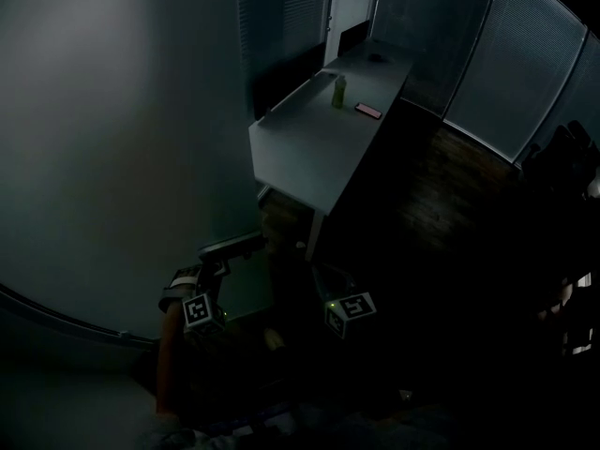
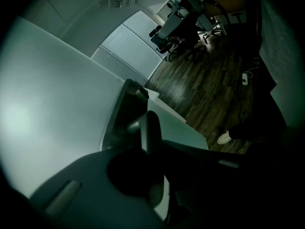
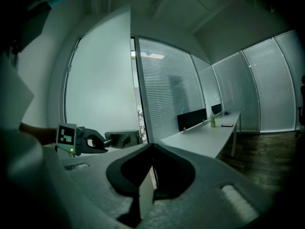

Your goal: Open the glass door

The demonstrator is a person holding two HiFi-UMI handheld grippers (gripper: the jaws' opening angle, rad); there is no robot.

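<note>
The frosted glass door (image 1: 112,139) fills the left of the head view, and its metal lock box (image 1: 232,246) sits at the door's edge. My left gripper (image 1: 217,262) is shut on the door handle (image 2: 150,124), a lever that sticks out of the lock box (image 2: 127,109) between the jaws. The right gripper view shows the left gripper (image 3: 96,142) clamped on the lever beside the lock box (image 3: 123,138), with the door (image 3: 102,80) swung partly away from its frame. My right gripper (image 3: 151,148) is shut on nothing, to the right of the handle.
A long white desk (image 1: 309,148) runs away past the door, with a green bottle (image 1: 338,92) and a phone (image 1: 367,111) on it. Blinds cover the glass walls (image 1: 525,73). Dark wooden floor (image 1: 441,195) lies to the right. An office chair (image 2: 178,27) stands further off.
</note>
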